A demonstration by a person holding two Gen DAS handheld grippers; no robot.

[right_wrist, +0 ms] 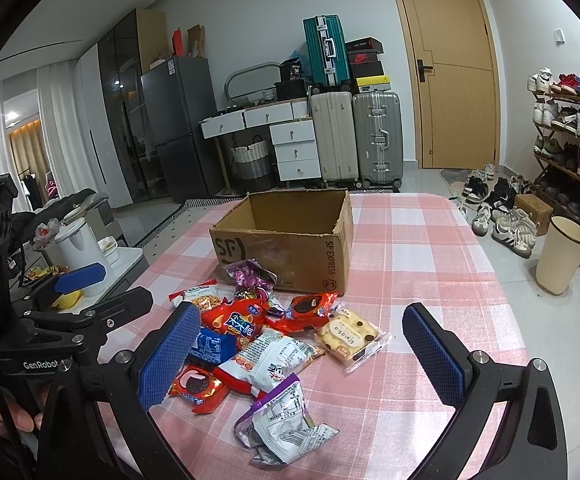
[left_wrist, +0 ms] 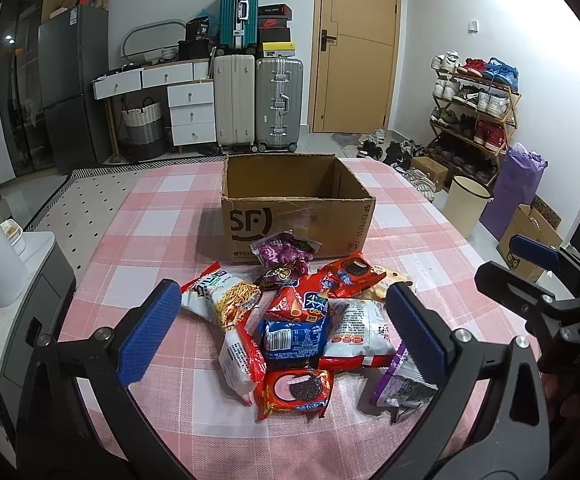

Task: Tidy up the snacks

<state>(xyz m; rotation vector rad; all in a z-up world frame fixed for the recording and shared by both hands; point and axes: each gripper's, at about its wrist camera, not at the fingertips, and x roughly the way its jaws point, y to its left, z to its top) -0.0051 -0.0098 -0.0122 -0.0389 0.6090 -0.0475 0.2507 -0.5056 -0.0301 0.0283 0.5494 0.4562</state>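
left hand-held gripper: wide open, nothing in it
right hand-held gripper: same, open and empty
snack packets: messy pile mid-table
cardboard box: open, just behind pile

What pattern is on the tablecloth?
Pink and white checks on the tablecloth, clearest in the right wrist view.

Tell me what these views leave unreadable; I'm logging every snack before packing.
- Cardboard box floor: near wall hides it, both views.
- Purple packet: left gripper's finger covers part, left view.
- Blue packet: right gripper's finger covers part, right view.
- Buried snacks: overlapped.
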